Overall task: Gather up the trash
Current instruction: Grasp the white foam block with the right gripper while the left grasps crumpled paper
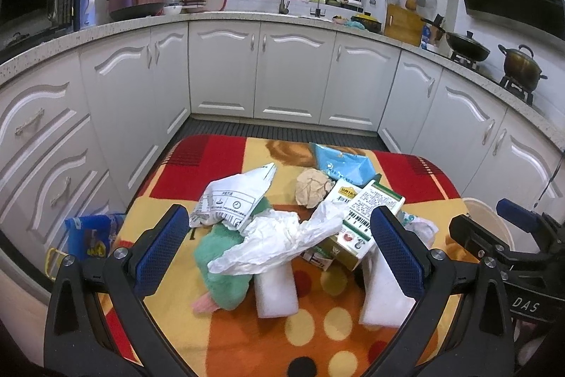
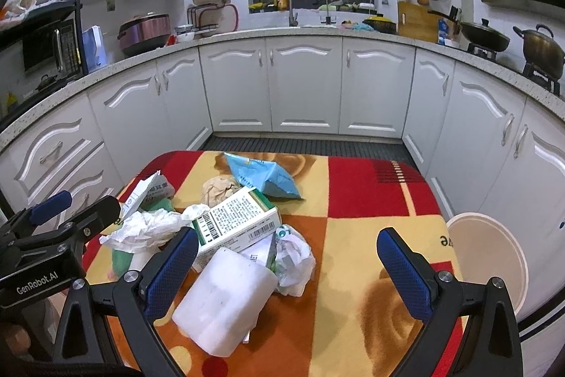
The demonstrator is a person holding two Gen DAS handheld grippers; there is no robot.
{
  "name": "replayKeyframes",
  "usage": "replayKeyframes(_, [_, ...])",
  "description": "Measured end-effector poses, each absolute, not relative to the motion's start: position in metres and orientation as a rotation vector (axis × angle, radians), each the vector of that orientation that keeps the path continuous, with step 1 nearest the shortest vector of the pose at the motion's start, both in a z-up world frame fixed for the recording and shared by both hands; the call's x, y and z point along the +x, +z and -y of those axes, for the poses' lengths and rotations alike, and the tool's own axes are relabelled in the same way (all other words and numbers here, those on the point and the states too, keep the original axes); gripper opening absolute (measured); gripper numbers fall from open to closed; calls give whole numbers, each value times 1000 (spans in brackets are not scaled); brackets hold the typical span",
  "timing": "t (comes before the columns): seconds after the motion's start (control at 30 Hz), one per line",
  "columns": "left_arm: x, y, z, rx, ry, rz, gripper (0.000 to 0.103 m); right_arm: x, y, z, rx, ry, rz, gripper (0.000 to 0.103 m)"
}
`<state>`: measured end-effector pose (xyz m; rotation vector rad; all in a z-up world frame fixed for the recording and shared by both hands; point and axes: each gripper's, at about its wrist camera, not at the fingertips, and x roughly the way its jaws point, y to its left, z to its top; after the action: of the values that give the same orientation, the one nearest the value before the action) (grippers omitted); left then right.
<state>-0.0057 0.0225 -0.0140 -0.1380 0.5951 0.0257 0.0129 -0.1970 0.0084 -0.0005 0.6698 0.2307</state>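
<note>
A pile of trash lies on the patterned tablecloth (image 2: 370, 200). It holds a green-and-white carton (image 2: 240, 218), a blue packet (image 2: 265, 179), a brown paper ball (image 2: 219, 189), crumpled white plastic (image 1: 282, 239), a printed white bag (image 1: 233, 200), a green cloth (image 1: 219, 267) and white foam blocks (image 2: 226, 302). My left gripper (image 1: 279, 249) hangs open over the near left of the pile, its fingers either side of the white plastic and one foam block (image 1: 275, 292). My right gripper (image 2: 289, 271) is open above a small crumpled wrapper (image 2: 295, 257) and holds nothing.
A round white bin (image 2: 487, 257) stands off the table's right edge. A blue bag (image 1: 91, 235) sits on the floor to the left. White kitchen cabinets (image 2: 303, 83) ring the table on three sides. The cloth's right half is bare.
</note>
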Motion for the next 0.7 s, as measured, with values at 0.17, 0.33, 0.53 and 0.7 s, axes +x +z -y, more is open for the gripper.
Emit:
replayKeyframes(0.17, [-4, -24, -42, -151, 1, -658, 102, 14, 1, 196, 6, 249, -709, 100])
replayKeyframes(0.33, [-5, -37, -65, -172, -12, -720, 102, 18, -14, 191, 33, 294, -781, 100])
replayKeyframes(0.53, [11, -39, -87, -156, 13, -732, 102, 26, -35, 181, 66, 342, -862, 100])
replayKeyframes(0.7, [40, -40, -86, -127, 2, -751, 102, 31, -45, 173, 78, 358, -905, 100])
